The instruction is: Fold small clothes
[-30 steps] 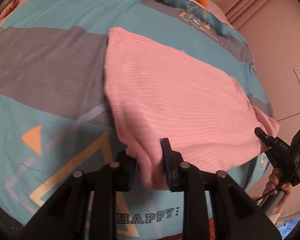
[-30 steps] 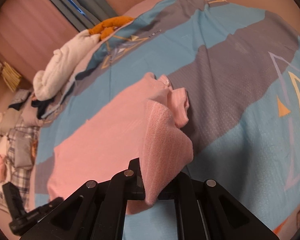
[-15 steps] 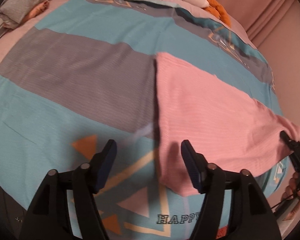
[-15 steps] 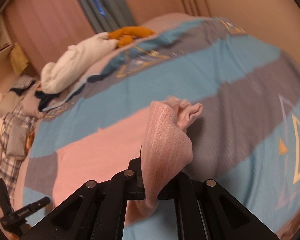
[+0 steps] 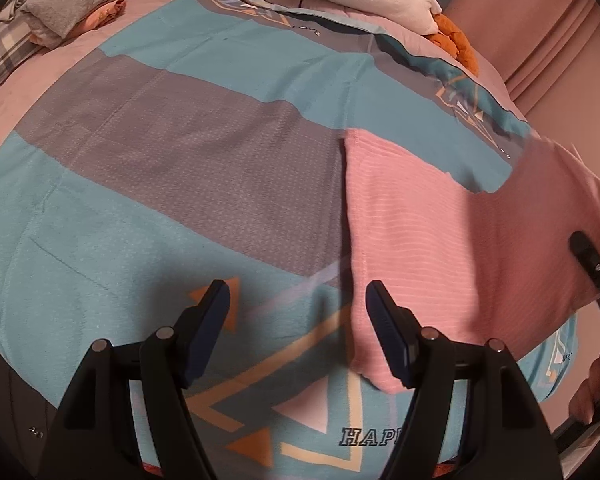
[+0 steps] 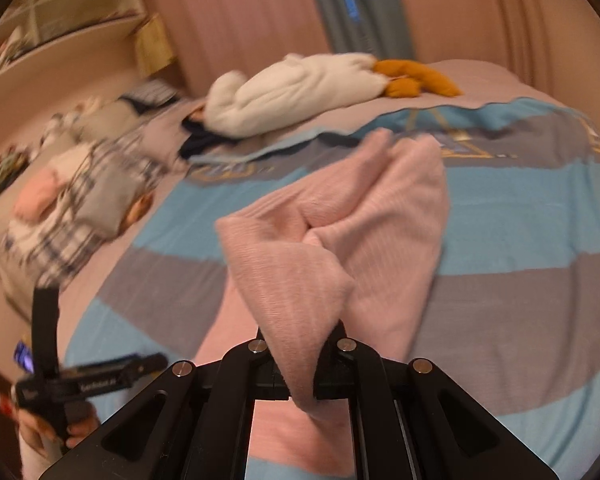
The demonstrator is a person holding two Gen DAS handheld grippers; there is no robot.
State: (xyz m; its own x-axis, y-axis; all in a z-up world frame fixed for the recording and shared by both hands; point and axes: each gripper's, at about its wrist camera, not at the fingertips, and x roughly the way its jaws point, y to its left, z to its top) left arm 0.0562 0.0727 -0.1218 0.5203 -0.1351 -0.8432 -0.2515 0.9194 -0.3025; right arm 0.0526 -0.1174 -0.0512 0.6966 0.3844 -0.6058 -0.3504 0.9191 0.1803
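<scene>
The pink garment point(image 5: 440, 216) lies on the bed point(image 5: 180, 168), spread over the grey and blue bands of the cover, with its near left corner just beside the right finger of the left gripper point(image 5: 298, 300). That gripper's fingers point(image 5: 210, 320) are opening, with only the cover between them. The right gripper point(image 6: 298, 364) is clenched on a corner of the garment point(image 6: 296, 280), which rises from the bed in a loose fold toward the far side. A white plush toy point(image 6: 300, 88) lies at the far end, with plaid clothes point(image 6: 72, 200) at far left.
</scene>
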